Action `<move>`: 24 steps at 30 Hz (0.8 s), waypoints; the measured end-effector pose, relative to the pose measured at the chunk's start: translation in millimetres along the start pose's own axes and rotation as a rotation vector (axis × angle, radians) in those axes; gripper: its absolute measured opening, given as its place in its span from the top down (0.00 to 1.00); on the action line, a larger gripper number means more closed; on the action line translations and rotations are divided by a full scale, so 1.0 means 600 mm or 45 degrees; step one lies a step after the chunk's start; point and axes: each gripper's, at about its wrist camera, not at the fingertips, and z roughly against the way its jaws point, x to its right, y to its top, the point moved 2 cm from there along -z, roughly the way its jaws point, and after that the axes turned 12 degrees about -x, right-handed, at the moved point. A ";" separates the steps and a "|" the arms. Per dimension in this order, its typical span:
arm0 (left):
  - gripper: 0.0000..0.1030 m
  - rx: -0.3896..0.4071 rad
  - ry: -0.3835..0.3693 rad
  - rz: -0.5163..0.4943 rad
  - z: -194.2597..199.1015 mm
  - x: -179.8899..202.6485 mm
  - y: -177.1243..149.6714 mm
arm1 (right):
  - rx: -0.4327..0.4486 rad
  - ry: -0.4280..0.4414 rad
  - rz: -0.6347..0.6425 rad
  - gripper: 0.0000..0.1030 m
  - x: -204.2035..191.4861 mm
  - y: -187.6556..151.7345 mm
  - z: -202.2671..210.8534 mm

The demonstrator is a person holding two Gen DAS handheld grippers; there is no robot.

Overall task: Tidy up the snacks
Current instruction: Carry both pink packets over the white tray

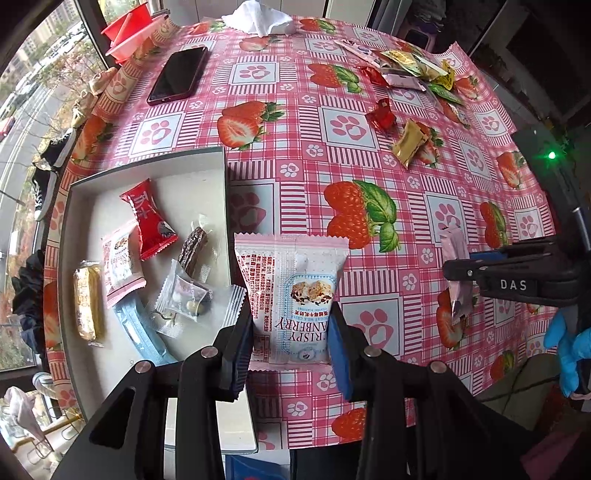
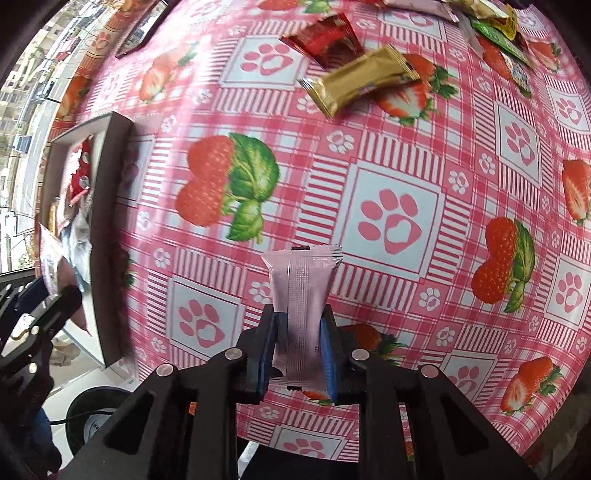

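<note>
Gripping a white cranberry crisp packet (image 1: 295,299) between blue-padded fingers, left gripper (image 1: 291,332), pads pressing on both long sides, packet hanging clear above tablecloth (image 1: 369,155) just right of box (image 1: 147,162). Clamping a slim pale pink bar (image 2: 301,317) by its lower half, right gripper (image 2: 299,350), jaws nearly closed on the wrapper, upper end of bar standing free above the cloth; same gripper also showing at right edge of left wrist view, pink bar dangling from it. Lying inside the box at near left: red candy packet (image 1: 149,218), second cranberry packet (image 1: 120,266), dark chocolate piece (image 1: 192,247), yellow wafer bar (image 1: 88,302), clear sachet (image 1: 184,295), pale blue packet (image 1: 140,332), some overlapping. Sitting loose on the cloth at far right: gold bar (image 1: 410,144), red foil sweet (image 1: 382,114) just beyond it, and mixed pile of wrappers (image 1: 413,68) farther off. Resting at far left on the cloth: dark phone (image 1: 179,75), red containers (image 1: 129,31) at table edge, white tissue (image 1: 258,16) at far centre. Showing in right wrist view: gold bar and a red packet (image 2: 325,38) at far side, box at left edge, contents blurred.
</note>
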 end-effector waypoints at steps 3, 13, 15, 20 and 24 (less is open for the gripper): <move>0.60 0.027 0.006 0.034 0.010 -0.017 0.001 | 0.029 0.047 0.045 0.77 -0.048 0.019 0.038; 0.60 0.049 0.039 0.240 0.019 -0.121 -0.036 | 0.049 0.116 0.280 0.77 -0.198 0.062 0.075; 0.60 0.040 0.044 0.290 0.016 -0.143 -0.048 | 0.047 0.123 0.329 0.77 -0.222 0.056 0.072; 0.60 0.021 0.057 0.399 0.010 -0.191 -0.075 | 0.016 0.143 0.431 0.77 -0.305 0.066 0.050; 0.60 0.001 0.071 0.453 0.001 -0.217 -0.092 | -0.018 0.152 0.489 0.77 -0.355 0.070 0.029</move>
